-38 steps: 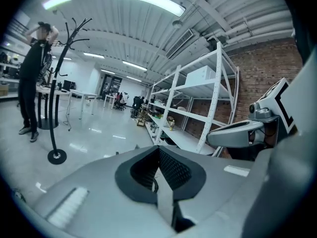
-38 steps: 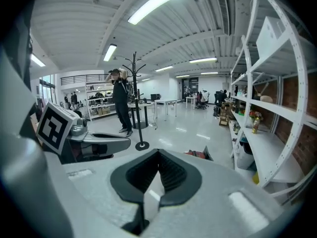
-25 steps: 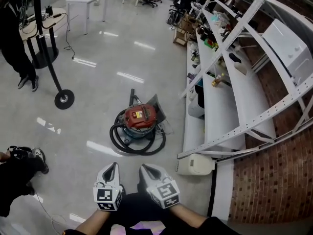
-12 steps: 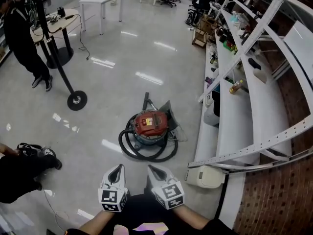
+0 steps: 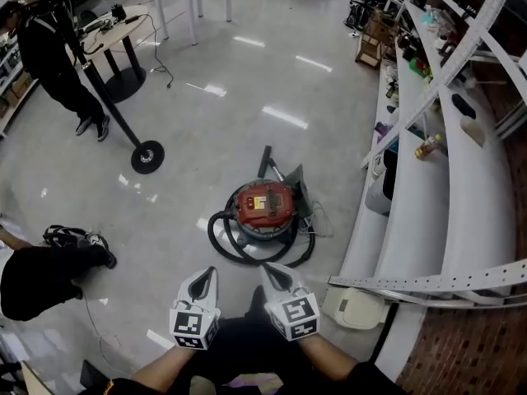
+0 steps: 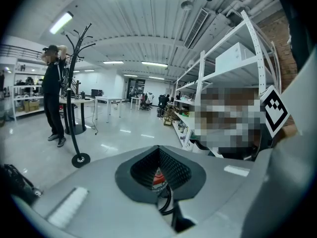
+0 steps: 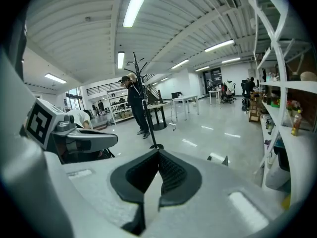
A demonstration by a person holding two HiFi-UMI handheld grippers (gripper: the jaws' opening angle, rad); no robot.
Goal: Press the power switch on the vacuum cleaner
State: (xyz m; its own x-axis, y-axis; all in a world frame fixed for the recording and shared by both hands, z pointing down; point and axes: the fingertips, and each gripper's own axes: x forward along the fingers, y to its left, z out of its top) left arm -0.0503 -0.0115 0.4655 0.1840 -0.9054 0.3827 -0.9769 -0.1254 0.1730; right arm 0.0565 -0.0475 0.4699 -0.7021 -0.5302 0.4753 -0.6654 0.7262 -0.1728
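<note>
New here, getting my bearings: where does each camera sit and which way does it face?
Head view: on the person's head, facing steeply down at the vacuum cleaner on the floor; shows both forearms, left tool, right tool.
Left gripper view: on the left tool, facing forward across the room along its jaws, tips together; the vacuum cleaner's red peeks through.
Right gripper view: on the right tool, facing likewise; tips together, left tool beside.
Shared: all three show the coat stand and standing person.

Vacuum cleaner (image 5: 265, 206) with power switch too small to tell, person (image 5: 41, 274) cut off by left edge
</note>
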